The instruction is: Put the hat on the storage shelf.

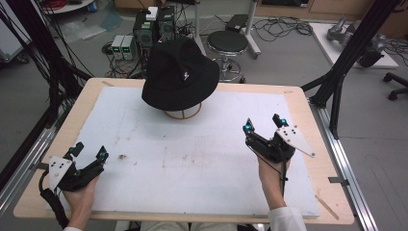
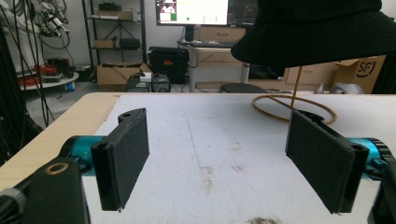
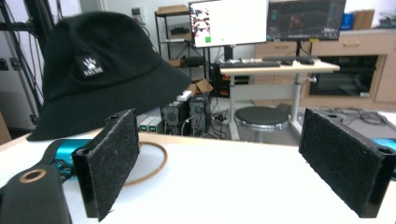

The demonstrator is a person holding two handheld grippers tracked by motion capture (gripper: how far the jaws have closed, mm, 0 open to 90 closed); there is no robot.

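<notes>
Left gripper (image 1: 89, 153): jaws spread wide, nothing between them; black padded faces, teal fittings behind. In the left gripper view (image 2: 217, 163) the jaws frame bare white sheet. Held low at the near left corner of the desk (image 1: 308, 106), jaws aimed forward and slightly inward.

Right gripper (image 1: 263, 123): jaws likewise wide apart and empty; in the right gripper view (image 3: 219, 163) the padded faces stand either side of open white surface. Grey three-cornered plate on top, cable trailing back along the wrist. Held over the right part of the desk, further forward than the left gripper, pointing away from the person.

Left hand (image 1: 82, 192), right hand (image 1: 270, 175): each wraps its gripper from below; forearms enter from the near edge, a white sleeve cuff at the right wrist.

Bucket hat (image 1: 179, 74): black fabric, soft downturned brim, small white emblem on the crown. Sits on a thin wooden stand (image 1: 184, 114) with a ring base, at the far centre of the desk, well apart from both grippers.

White sheet (image 1: 192, 159): covers most of the desk top, with faint dark smudges.
</notes>
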